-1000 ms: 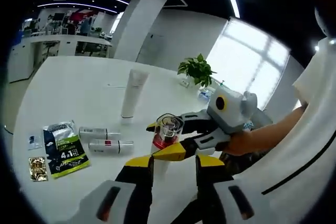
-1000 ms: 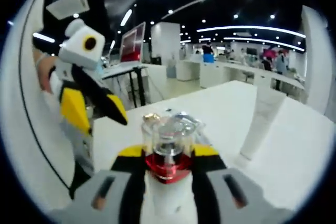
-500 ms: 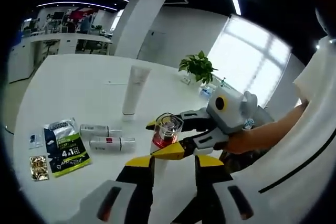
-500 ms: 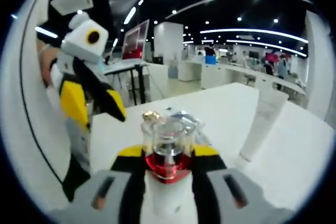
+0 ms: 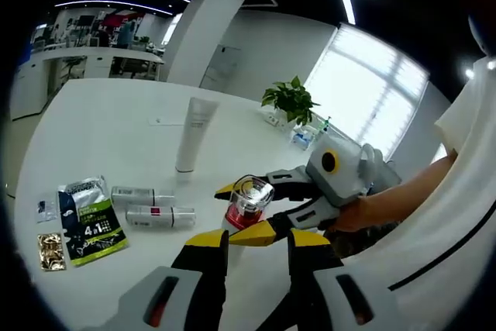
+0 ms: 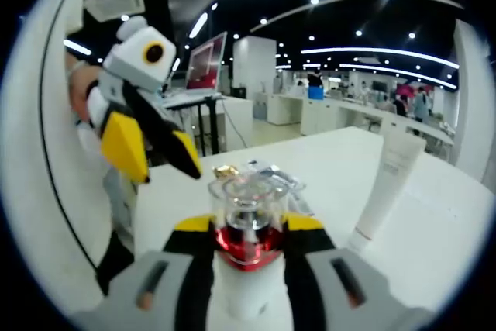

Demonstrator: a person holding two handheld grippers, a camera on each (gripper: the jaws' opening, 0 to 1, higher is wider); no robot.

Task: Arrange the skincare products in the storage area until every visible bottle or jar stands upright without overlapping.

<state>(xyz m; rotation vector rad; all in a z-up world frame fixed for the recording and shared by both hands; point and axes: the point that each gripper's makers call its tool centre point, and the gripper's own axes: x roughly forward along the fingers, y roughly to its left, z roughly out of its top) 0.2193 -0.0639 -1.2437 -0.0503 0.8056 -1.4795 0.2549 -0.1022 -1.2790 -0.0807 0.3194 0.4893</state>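
My right gripper [image 6: 248,232] is shut on a white bottle [image 6: 249,226] with a red collar and a clear cap, held upright above the white table [image 5: 108,118]. In the left gripper view the same bottle [image 5: 249,201] sits between the right gripper's [image 5: 242,213] yellow tips, just beyond my left gripper [image 5: 257,242], which is open and holds nothing. A white tube [image 5: 190,136] stands upright farther back, also the white tube [image 6: 384,191]. Two small white bottles [image 5: 133,195] [image 5: 160,216] lie on their sides at the left. The left gripper [image 6: 164,170] hangs at the left of the right gripper view.
A green sachet [image 5: 91,222], a gold packet [image 5: 50,249] and a small sachet [image 5: 44,208] lie near the table's left edge. A potted plant [image 5: 291,102] and small bottles stand at the far side. A person's arm [image 5: 403,195] reaches in from the right.
The right gripper with the bottle has sunk slightly in the left gripper view. The left gripper has drawn nearer and more to the right in the right gripper view.
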